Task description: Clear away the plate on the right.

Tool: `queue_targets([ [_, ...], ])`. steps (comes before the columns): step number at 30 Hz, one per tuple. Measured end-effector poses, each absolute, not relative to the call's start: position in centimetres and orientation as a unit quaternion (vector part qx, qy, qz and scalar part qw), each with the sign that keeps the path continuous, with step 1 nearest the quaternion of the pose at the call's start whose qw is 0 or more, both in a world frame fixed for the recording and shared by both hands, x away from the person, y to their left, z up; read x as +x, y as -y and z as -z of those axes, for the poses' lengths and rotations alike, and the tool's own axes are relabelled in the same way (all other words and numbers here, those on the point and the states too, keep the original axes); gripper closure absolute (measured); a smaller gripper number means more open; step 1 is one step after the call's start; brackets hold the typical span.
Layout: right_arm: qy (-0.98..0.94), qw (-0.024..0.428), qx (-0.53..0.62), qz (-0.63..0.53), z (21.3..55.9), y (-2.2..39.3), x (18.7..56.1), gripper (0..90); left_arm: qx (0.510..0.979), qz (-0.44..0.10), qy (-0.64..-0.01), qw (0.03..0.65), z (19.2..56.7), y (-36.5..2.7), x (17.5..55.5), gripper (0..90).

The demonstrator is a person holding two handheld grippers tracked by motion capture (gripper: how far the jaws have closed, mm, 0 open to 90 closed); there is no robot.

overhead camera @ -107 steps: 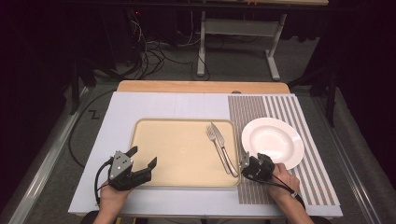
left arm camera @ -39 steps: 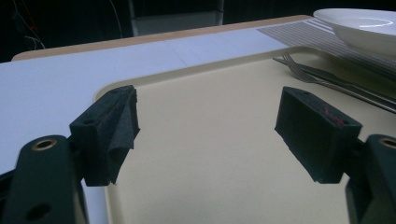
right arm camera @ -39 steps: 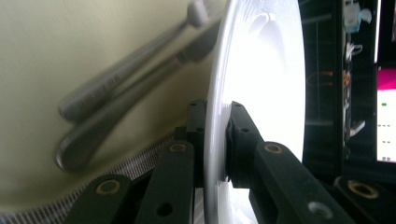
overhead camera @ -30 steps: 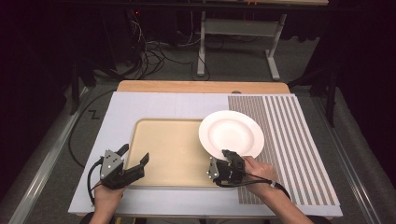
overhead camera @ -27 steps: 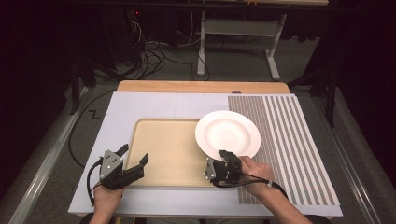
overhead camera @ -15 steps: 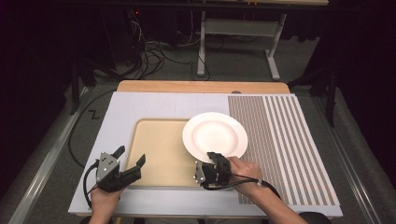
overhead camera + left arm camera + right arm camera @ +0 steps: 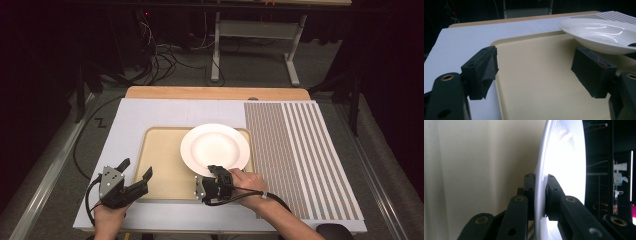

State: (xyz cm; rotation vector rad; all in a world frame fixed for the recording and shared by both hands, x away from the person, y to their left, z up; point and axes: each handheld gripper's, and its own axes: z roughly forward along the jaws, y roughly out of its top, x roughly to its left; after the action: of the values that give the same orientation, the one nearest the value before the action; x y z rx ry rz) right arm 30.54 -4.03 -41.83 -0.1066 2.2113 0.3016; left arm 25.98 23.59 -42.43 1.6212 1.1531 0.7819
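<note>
At the near left of the table, the left gripper (image 7: 136, 179) rests in the person's left hand (image 7: 107, 220) with its jaws spread wide and nothing between them; it sits at the near left corner of the tan tray (image 7: 160, 167), just over the white mat (image 7: 150, 112). In the left gripper view one black pad (image 7: 482, 68) hangs over the mat beside the tray's rim and the other over the tray (image 7: 536, 82) itself, touching neither, with the white plate (image 7: 599, 33) close above and beyond the far pad. Further right, the plate (image 7: 215, 148) is over the right half of the tray, its far and right edges reaching past the tray's rim. The right gripper (image 7: 214, 172) is clamped on the plate's near edge, held by the right hand (image 7: 246, 182). In the right gripper view the camera is turned, so the plate (image 7: 564, 157) stands edge-on, and the two jaws pinch its rim from both faces, pads pressed flat against it. To the far right lies the striped mat (image 7: 300, 150), well apart from both grippers.
</note>
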Motion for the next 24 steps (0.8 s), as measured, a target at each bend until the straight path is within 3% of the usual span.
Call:
queue_targets([
  [24,-0.899,0.411,-0.081,-0.127,43.9,1.0,30.9,83.8,0.66,-0.324,-0.48,0.479,42.5,-23.8,25.3,22.4],
])
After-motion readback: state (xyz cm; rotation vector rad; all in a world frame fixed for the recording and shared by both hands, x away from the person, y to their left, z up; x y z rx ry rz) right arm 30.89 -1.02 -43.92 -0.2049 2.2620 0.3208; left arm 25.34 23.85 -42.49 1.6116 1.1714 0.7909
